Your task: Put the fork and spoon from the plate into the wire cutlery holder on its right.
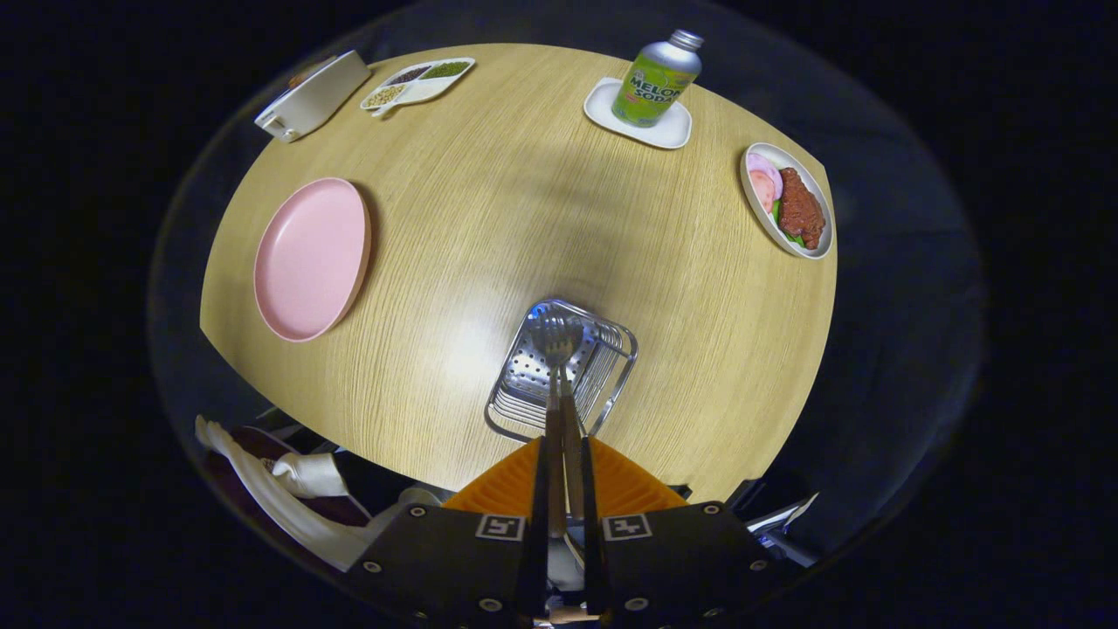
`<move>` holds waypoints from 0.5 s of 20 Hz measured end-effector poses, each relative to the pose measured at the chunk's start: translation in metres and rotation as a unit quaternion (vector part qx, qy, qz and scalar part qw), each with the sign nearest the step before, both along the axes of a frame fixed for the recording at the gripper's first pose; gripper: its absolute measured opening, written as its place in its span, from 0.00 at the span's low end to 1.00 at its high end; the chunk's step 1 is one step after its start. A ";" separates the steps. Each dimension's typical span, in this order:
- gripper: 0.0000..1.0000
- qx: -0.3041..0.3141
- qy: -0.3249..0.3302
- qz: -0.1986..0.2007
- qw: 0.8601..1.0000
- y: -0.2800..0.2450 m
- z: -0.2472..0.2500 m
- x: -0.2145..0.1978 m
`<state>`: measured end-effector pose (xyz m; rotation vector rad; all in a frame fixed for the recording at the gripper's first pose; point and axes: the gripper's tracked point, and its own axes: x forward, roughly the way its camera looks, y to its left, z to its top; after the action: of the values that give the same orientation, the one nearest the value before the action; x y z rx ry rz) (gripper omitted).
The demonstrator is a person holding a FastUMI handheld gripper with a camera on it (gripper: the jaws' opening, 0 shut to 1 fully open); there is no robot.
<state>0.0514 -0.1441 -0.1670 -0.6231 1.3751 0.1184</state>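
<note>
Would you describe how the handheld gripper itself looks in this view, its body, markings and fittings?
The gripper has two long, thin, parallel fingers running forward from a dark, boxy two-part body. Each half of the body carries a small square black-and-white marker near the fingers and several round silver screws along its edges. An orange ribbed piece fans out just behind the fingers, above the body.

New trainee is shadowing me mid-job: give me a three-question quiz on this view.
1. True or false: the pink plate holds no cutlery.
2. What does the gripper grip? A) soda bottle B) fork and spoon C) nothing
3. The utensil heads hang above the wire ____ holder.

Key: 1 true. 2 B: the fork and spoon handles run back between the closed fingers. 3 cutlery.
</note>
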 end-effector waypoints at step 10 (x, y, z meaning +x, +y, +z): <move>1.00 0.144 -0.270 -0.041 0.951 0.039 0.055 0.028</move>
<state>0.0790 -0.1047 -0.1120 -0.3165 0.8289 0.0716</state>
